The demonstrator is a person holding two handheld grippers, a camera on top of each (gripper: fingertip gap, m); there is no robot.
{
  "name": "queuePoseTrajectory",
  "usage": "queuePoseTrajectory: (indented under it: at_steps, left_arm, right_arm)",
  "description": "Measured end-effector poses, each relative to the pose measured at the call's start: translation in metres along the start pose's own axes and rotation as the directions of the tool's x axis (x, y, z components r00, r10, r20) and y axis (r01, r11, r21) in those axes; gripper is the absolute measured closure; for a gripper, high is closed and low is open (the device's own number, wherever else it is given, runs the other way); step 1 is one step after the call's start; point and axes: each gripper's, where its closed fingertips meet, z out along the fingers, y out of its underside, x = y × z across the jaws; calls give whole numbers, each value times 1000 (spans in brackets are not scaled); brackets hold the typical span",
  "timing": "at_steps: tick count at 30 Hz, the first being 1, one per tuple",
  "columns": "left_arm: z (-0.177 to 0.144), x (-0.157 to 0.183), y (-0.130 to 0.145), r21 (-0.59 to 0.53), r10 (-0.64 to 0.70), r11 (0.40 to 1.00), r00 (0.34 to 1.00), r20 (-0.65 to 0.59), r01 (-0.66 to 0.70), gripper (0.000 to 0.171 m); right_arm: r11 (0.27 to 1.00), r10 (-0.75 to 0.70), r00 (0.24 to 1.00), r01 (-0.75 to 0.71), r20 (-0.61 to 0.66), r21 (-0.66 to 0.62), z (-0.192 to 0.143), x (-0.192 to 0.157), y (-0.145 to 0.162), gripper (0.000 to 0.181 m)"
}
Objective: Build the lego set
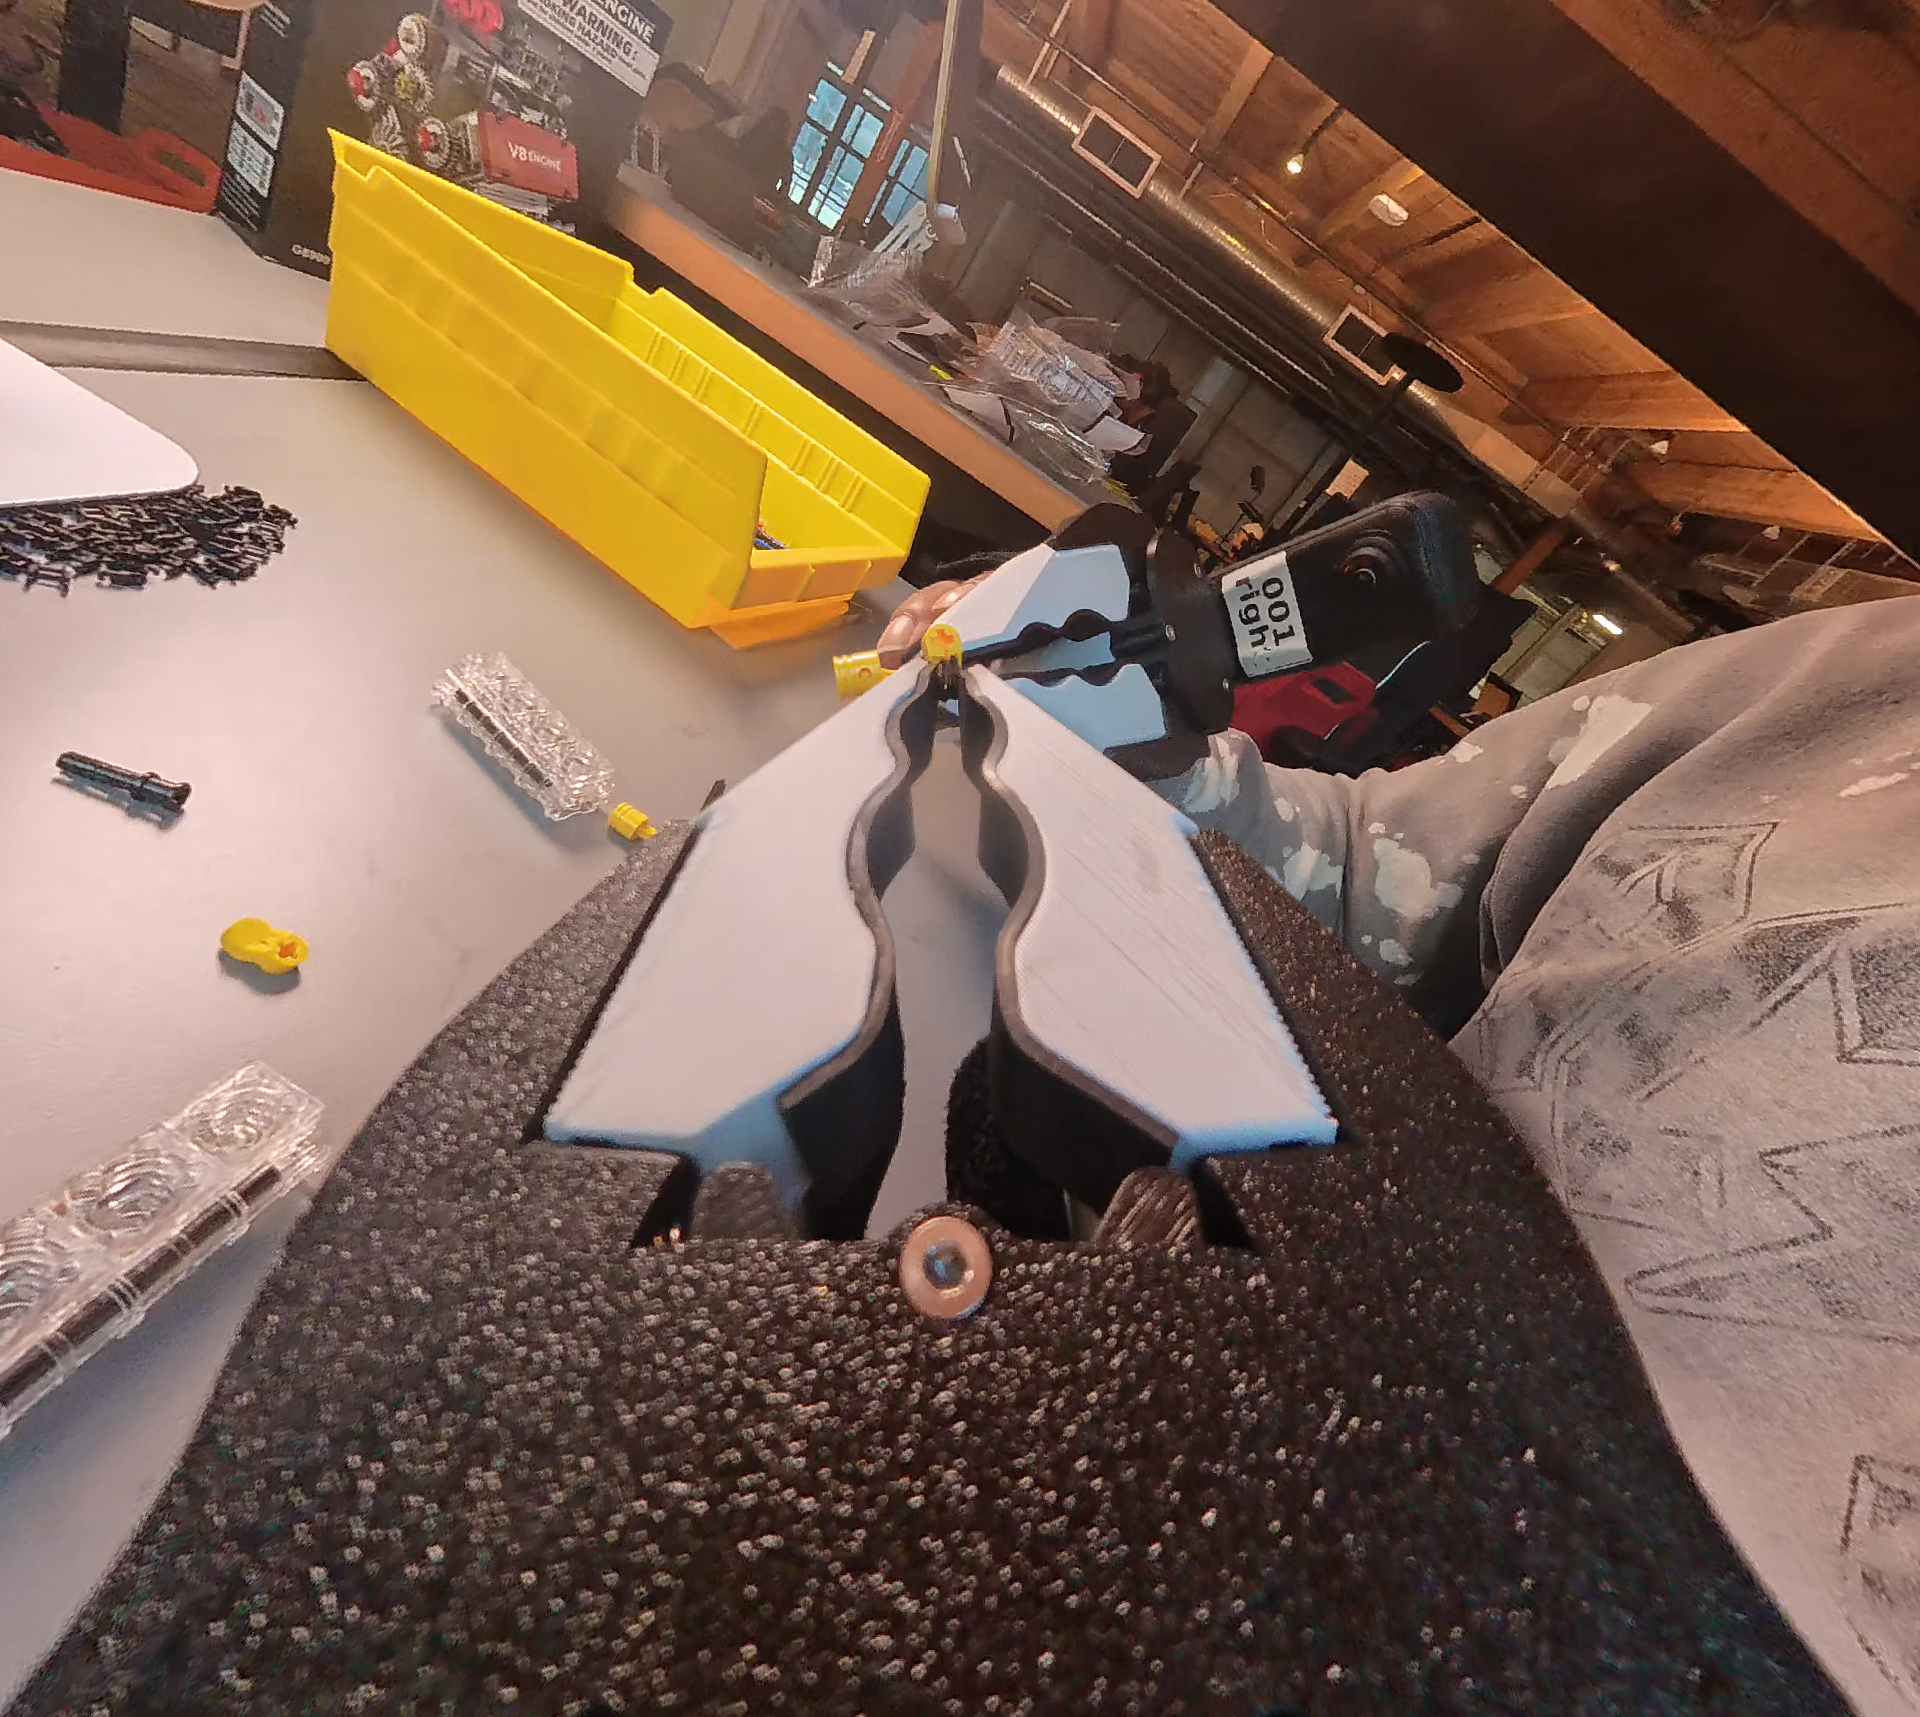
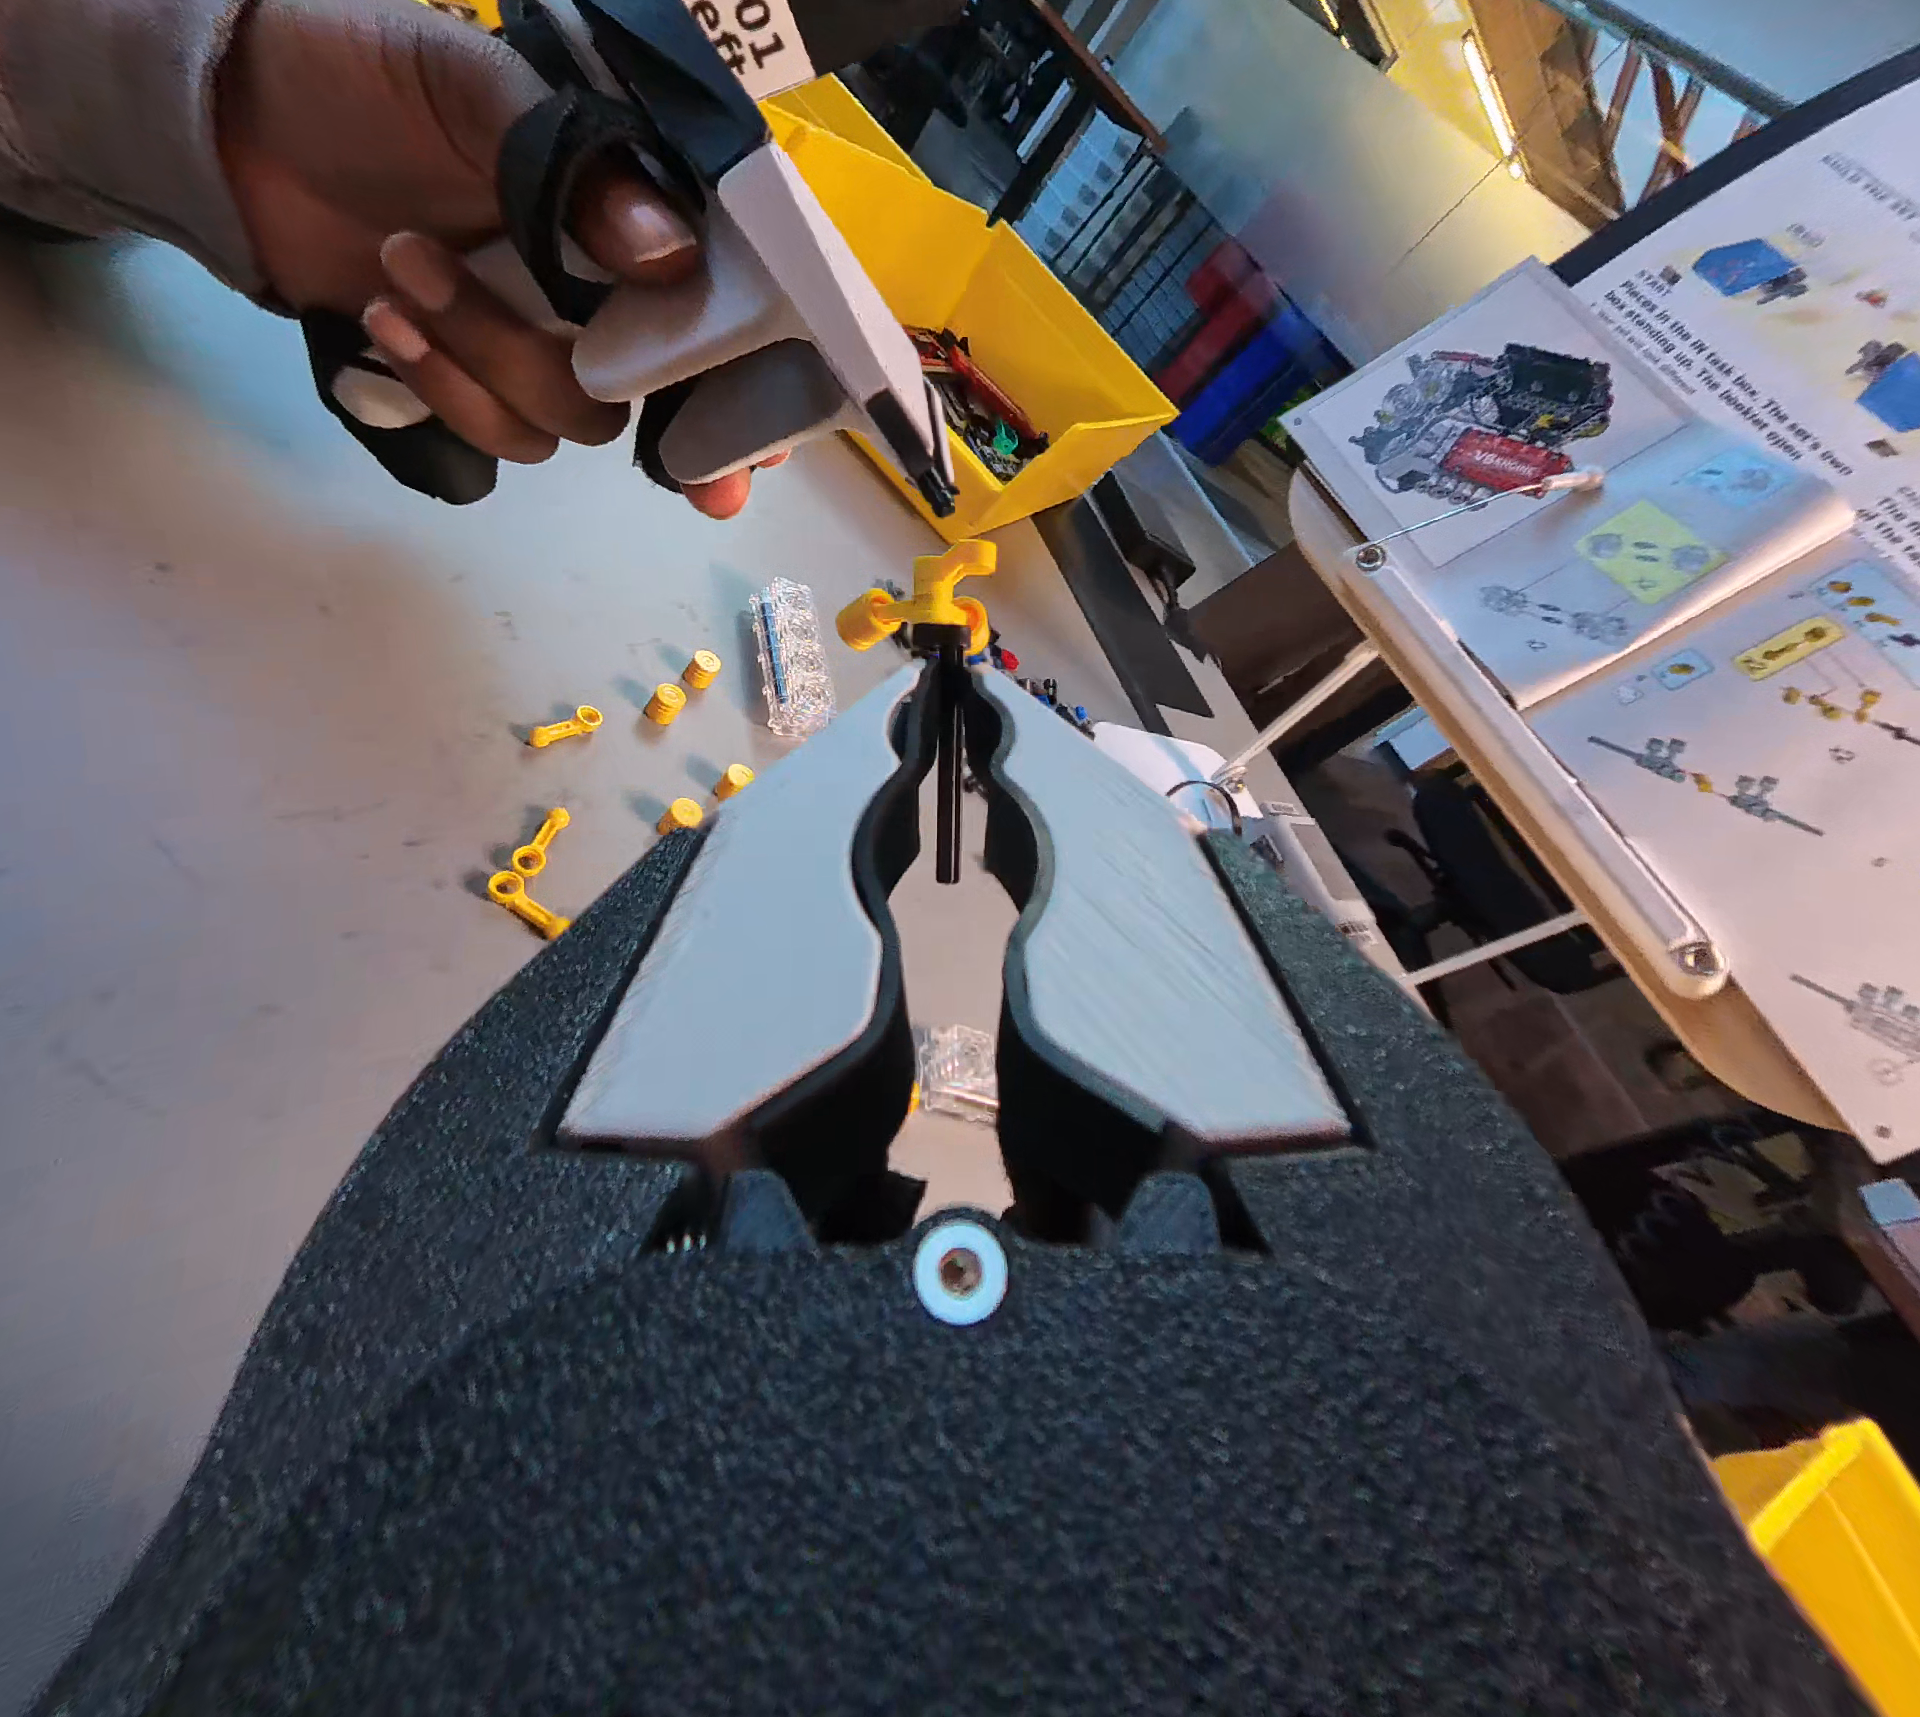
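The right gripper (image 2: pixel 948 680) is clamped on a black axle (image 2: pixel 948 774) carrying yellow connectors (image 2: pixel 925 597) at its far end. The left gripper (image 2: pixel 940 491), fingers closed together with nothing visible between them, hangs just above that assembly. Yellow pieces (image 2: pixel 665 703) lie on the grey table (image 2: pixel 260 628) beside a yellow bin (image 2: pixel 997 285).

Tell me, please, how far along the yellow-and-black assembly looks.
Done: several yellow pieces already sit at the top of the black axle, which the right gripper clamps. In hand: the left gripper pinches what looks like a small black part just above them. Left: yellow rods, yellow cylinders and a clear block lie loose on the table.
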Motion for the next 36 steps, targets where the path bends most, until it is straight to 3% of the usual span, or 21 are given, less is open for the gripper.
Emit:
queuePoseTrajectory:
  at_steps: [10,22,36]
  left_arm:
    - [3,-4,9,-40,-14,999,1000,16,14,168]
    - [3,-11,18,-91,-47,994,998,47,52,168]
    - [0,-28,32,-99,-311,944,949,57,315,168]
  right_arm:
    - [979,-194,981,192,-20,-72,3,-7,8,178]
    - [941,-324,945,318,-33,-119,5,-9,15,178]
    - [857,-494,869,485,-11,-173,11,-19,29,179]
